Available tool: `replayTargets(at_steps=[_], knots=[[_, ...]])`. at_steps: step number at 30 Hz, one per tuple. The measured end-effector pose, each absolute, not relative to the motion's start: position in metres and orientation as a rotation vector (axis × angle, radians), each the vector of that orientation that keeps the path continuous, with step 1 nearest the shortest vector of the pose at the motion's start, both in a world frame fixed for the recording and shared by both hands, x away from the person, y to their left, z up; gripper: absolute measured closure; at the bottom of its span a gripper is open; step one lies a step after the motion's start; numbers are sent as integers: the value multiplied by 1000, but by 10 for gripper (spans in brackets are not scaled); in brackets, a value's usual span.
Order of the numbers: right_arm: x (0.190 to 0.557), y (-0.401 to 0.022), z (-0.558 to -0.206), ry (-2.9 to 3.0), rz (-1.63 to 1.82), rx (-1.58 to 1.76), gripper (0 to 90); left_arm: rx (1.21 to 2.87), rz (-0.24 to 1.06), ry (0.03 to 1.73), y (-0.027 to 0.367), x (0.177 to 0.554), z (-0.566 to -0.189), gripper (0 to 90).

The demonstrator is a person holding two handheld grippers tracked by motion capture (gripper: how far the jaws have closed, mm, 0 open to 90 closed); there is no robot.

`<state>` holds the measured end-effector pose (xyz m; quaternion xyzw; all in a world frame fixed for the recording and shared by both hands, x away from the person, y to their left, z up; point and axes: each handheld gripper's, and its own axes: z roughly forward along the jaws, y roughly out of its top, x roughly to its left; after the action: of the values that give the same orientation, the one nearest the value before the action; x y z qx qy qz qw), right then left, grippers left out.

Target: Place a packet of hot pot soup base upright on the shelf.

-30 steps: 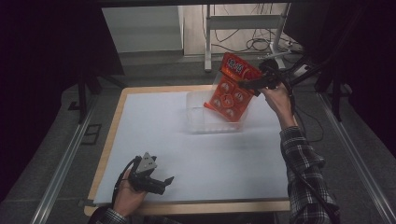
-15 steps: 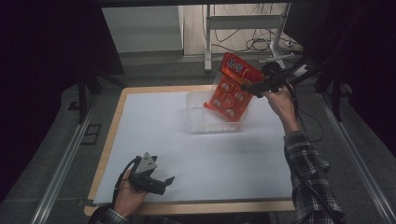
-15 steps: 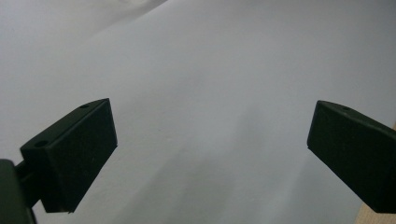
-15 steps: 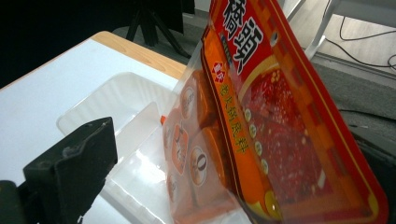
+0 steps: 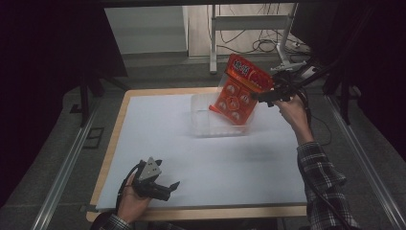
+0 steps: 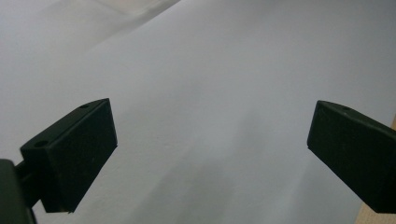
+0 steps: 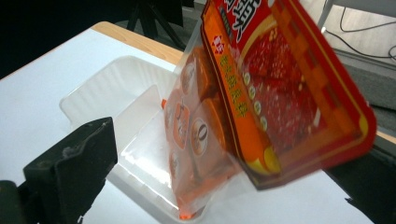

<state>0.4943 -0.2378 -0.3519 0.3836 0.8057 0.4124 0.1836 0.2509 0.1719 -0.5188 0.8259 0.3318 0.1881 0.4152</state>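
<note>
Step in hand: lowering the red-and-orange plastic snack bag (image 5: 239, 91) into the clear shallow plastic tray (image 5: 203, 117), as I judge it.
Bag: tilted, its lower corner inside the tray near the table's far edge; the printed top sticks up and out past the tray's right rim.
Right gripper (image 5: 262, 96): clamped on the bag's right edge.
Left gripper (image 5: 168, 188): jaws wide apart, nothing between them, resting at the near left corner of the white table surface (image 5: 230, 163).
Next move: probably ease the bag down until it lies flat, then let go.
</note>
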Motion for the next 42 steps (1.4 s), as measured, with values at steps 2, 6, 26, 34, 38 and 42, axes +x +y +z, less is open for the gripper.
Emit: replayTargets(at_steps=[2,6,26,34,38,42], knots=[[491,-239,-353,2273,1168,1093,0,2076,478,829,171,251,-519,13],[484,-243,-354,2270,1148,1104,0,2074,488,822,170,250,-518,13],[441,-245,-369,2258,1123,1056,19,2119,516,801,166,249,-521,14],[427,-242,-380,2260,1113,1031,23,2130,514,796,166,249,-521,14],[419,-242,-385,2256,1108,1018,25,2136,514,793,165,249,-522,14],[412,-242,-394,2255,1135,1013,26,2142,517,790,164,249,-522,14]])
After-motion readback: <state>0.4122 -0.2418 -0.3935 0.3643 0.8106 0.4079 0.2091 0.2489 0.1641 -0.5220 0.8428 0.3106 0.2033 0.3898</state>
